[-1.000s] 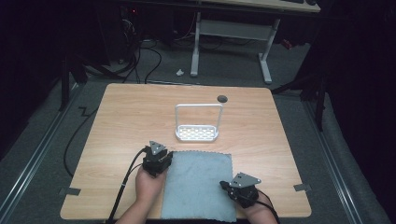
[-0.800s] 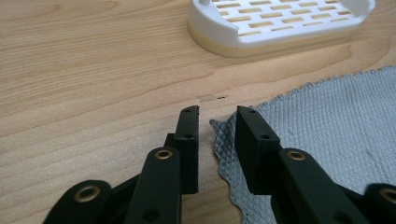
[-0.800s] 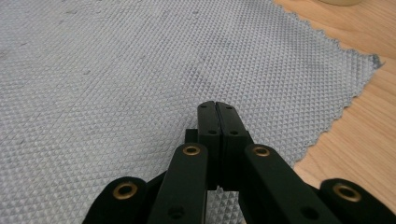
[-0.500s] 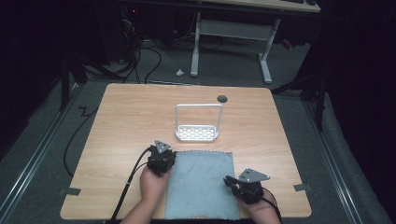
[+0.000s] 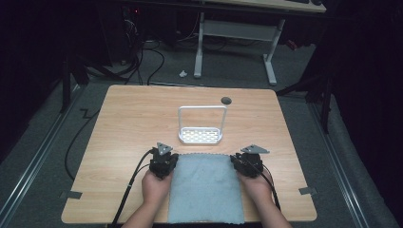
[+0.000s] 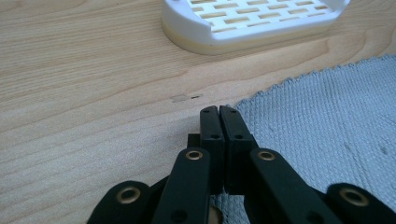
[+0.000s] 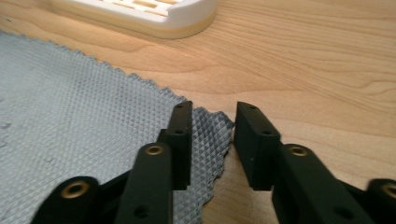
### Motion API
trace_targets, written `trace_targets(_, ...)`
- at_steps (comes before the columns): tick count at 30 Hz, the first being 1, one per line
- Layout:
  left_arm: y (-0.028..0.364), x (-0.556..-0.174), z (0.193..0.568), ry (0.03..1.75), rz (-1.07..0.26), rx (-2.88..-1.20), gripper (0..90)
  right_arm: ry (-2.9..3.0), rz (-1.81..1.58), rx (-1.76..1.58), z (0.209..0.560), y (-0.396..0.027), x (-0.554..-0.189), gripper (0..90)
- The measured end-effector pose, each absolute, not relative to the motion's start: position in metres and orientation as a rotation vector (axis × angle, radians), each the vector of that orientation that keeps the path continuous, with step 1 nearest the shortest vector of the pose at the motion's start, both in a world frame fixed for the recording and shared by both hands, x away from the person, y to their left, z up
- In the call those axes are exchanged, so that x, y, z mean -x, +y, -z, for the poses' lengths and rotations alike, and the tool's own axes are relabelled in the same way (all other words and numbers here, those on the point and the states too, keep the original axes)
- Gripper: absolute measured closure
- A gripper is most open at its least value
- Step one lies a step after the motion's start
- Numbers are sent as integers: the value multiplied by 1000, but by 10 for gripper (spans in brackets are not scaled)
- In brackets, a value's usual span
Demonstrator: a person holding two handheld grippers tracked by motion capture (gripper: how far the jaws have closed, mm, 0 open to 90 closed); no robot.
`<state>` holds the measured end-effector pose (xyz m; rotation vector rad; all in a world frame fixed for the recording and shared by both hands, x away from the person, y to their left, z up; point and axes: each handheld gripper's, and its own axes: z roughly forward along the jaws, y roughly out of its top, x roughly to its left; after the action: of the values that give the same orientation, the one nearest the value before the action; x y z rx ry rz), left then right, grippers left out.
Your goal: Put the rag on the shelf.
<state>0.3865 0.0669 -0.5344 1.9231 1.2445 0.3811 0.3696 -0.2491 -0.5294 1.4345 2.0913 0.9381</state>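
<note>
High view: my tools flank the grey cloth [image 5: 205,187] at the counter's [image 5: 123,118] near edge. Left tool [image 6: 219,112]: jaws closed beside its corner, holding nothing I can see. Right tool [image 7: 212,122]: jaws apart astride the other corner; uneven pinching may skew any lift.

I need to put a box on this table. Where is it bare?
Bare wood lies left of the rack, right of it, and behind it up to the far edge, bar a small dark hole. The near middle is crowded: cloth, left gripper, right gripper.
</note>
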Motion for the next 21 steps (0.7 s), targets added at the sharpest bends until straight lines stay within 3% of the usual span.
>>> trace_targets(2, 67, -386, 534, 1245, -386, -1919, 888, 2100, -925, -1419, 529, -248, -368, 881)
trace_targets(3, 68, -386, 534, 1243, -388, -1915, 889, 2102, -925, -1414, 529, -247, -368, 892)
trace_targets(13, 75, -376, 527, 1199, -402, -1832, 895, 1999, -1071, -1298, 512, -242, -349, 896)
trace_targets(21, 86, -368, 497, 1145, -466, -1754, 895, 1942, -1177, -1237, 491, -241, -339, 895)
